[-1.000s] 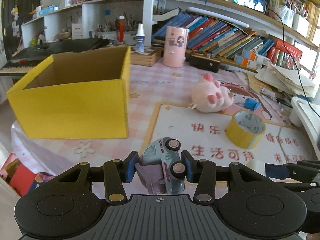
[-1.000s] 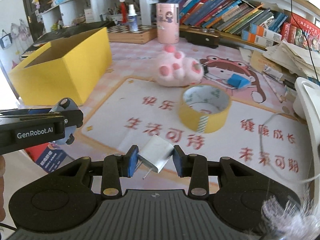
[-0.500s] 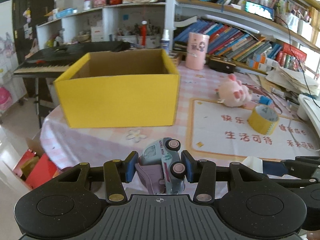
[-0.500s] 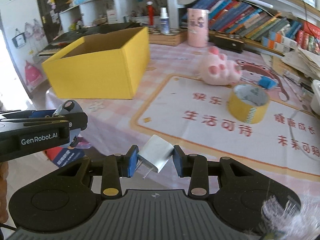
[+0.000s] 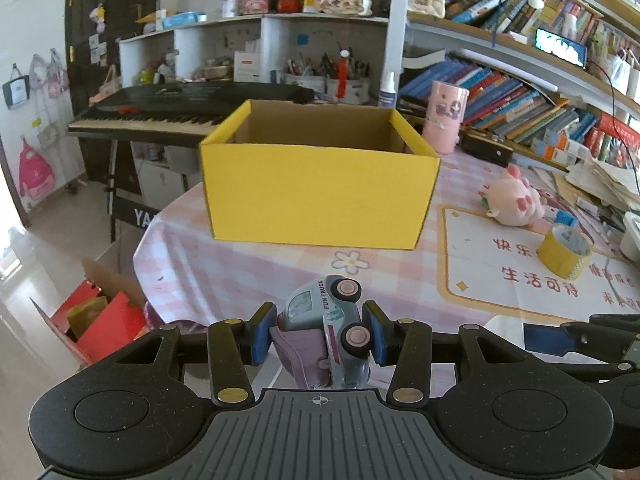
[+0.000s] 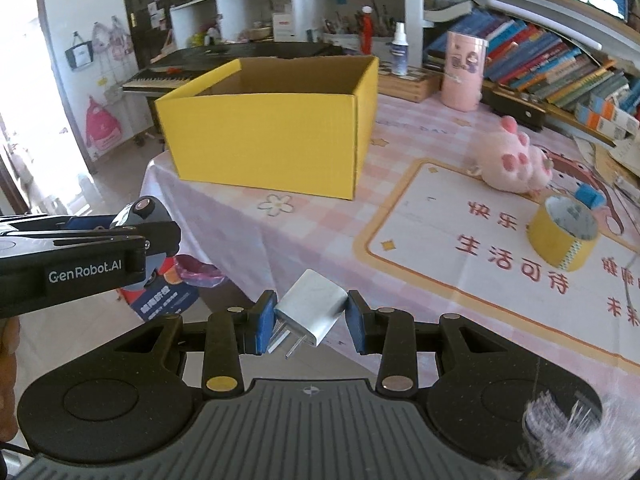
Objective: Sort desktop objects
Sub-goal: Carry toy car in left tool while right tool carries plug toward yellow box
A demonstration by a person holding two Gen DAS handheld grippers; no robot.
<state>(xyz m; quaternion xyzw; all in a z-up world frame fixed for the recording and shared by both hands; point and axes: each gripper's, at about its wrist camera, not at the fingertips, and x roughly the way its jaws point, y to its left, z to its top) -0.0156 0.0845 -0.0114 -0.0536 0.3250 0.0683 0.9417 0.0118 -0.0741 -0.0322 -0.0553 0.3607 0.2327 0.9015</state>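
Gripping tight, the left gripper (image 5: 318, 336) has its blue pads clamped on a small grey-blue toy truck with pink wheels (image 5: 326, 330), tipped on its side and held off the near table edge, pointing down at the open yellow cardboard box (image 5: 318, 196) straight ahead. Alongside it, the right gripper (image 6: 308, 322) pinches a white wall charger plug (image 6: 312, 312), prongs angled down toward the camera. Both tools hang side by side, tilted downward. On the pink checked tablecloth (image 6: 320, 220), a pink plush toy (image 6: 516, 168) and a yellow tape roll (image 6: 562, 234) lie right of the box.
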